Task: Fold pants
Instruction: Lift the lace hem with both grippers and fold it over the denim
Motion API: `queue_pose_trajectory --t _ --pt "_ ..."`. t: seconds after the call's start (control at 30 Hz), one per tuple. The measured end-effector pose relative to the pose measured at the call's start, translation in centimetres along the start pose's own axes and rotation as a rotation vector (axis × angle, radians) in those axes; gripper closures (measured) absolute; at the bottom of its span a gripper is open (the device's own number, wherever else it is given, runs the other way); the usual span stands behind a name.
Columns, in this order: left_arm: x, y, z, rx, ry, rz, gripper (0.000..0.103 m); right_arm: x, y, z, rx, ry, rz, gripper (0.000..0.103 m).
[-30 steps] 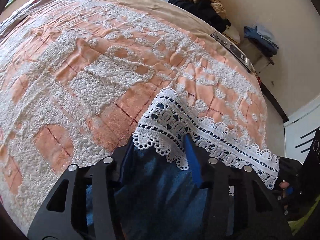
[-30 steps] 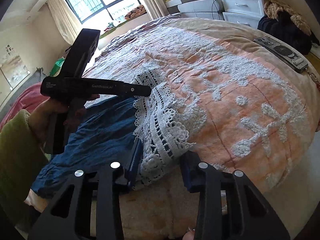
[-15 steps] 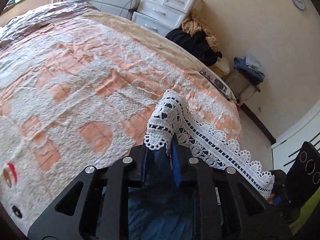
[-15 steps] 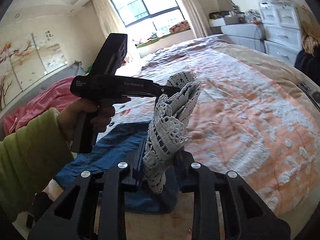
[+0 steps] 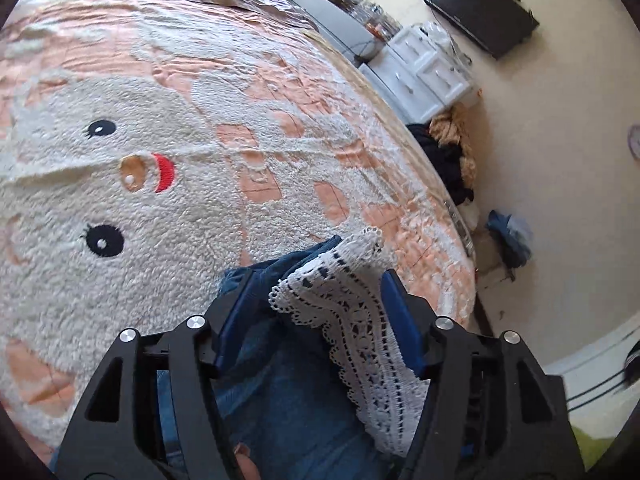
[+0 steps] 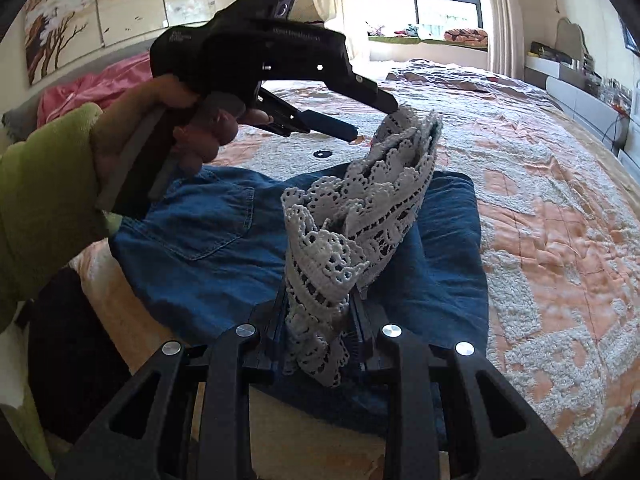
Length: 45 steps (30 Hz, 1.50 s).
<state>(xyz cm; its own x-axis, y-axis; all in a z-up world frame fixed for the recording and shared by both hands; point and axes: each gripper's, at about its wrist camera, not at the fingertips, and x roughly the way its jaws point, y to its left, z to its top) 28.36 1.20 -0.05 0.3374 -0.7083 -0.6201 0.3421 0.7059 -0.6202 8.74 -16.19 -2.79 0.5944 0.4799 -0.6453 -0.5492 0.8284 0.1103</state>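
Pants (image 6: 224, 236): blue denim, lying on the bed, lace hem (image 6: 352, 216) lifted above the folded body.
Left gripper (image 5: 316, 300): jaws spread, hem and denim lying loosely between them; no pinch evident.
Right gripper (image 6: 320, 320): jaws pressed together, pinching the hem bunched between them.
Risk: with one end apparently unheld, the hem could sag or twist and land askew; the open lace might snag on a jaw.
Bed (image 6: 540, 208): soft peach-and-white fleece cover, likely to drag on cloth.
Room: window beyond the right jaws, white drawers beyond the left.
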Motion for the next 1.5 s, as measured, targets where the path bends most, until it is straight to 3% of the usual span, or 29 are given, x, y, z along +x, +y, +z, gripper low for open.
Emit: queue_pose_trajectory --t 0.13,0.2,0.3,0.43,0.47,0.57,0.63,0.7,0.83,1.0,1.03,1.07,1.17,1.23,1.33,1.43,1.5 --pt "-1.4 1.3 -1.0 -0.107 0.005 -0.088 0.028 0.5 1.5 -0.5 -0.068 0.01 -0.001 0.076" --pt "-1.3 2.0 -1.6 -0.155 0.022 -0.096 0.023 0.8 2.0 -0.6 -0.089 0.017 -0.001 0.074" --pt "-0.7 2.5 -2.1 -0.179 0.041 -0.076 0.022 0.9 2.8 -1.0 -0.119 0.023 0.018 0.068" --pt "0.5 2.8 -2.3 -0.199 0.058 -0.053 0.023 -0.5 2.6 -1.0 -0.096 0.001 0.093 0.051" --pt "0.9 2.5 -2.3 -0.185 0.063 -0.031 0.025 -1.1 2.1 -0.9 -0.071 -0.01 0.119 0.048" --pt "1.9 2.3 -2.5 -0.137 0.087 0.07 0.045 -3.1 -0.7 0.1 0.041 -0.074 0.157 0.04" --pt "2.2 2.6 -2.6 -0.121 0.096 0.109 0.069 -3.8 -3.5 1.1 0.119 -0.106 0.129 0.039" --pt "2.4 3.0 -2.6 -0.122 0.1 0.104 0.081 -3.1 -6.9 2.4 0.198 -0.075 0.052 0.039" --pt "2.1 2.5 -2.5 -0.1 0.077 0.078 0.085 1.0 -12.2 5.0 0.291 0.033 0.006 0.038" --pt "1.7 2.1 -2.3 -0.091 0.043 0.057 0.085 7.1 -16.1 7.6 0.378 0.174 0.066 0.039" --pt "1.7 2.3 -2.3 -0.095 0.038 0.055 0.085 8.1 -16.5 7.7 0.403 0.188 0.086 0.051" --pt "1.7 2.4 -2.3 -0.097 0.027 0.042 0.085 8.9 -16.7 7.6 0.42 0.2 0.136 0.08" --pt "1.5 2.2 -2.0 -0.099 -0.019 -0.013 0.085 9.0 -16.5 7.9 0.369 0.176 0.158 0.093" --pt "1.6 1.8 -1.8 -0.067 -0.036 -0.019 0.085 7.8 -17.3 7.8 0.392 0.128 0.129 0.093" --pt "2.7 2.6 -1.8 -0.083 0.008 0.063 0.085 8.2 -17.1 7.4 0.333 0.135 0.061 0.092" --pt "3.1 3.6 -2.2 -0.089 0.025 0.143 0.085 9.6 -15.6 7.0 0.234 0.16 -0.02 0.08" --pt "2.9 3.8 -2.5 -0.099 0.017 0.147 0.083 9.6 -15.2 7.3 0.208 0.152 -0.043 0.065"
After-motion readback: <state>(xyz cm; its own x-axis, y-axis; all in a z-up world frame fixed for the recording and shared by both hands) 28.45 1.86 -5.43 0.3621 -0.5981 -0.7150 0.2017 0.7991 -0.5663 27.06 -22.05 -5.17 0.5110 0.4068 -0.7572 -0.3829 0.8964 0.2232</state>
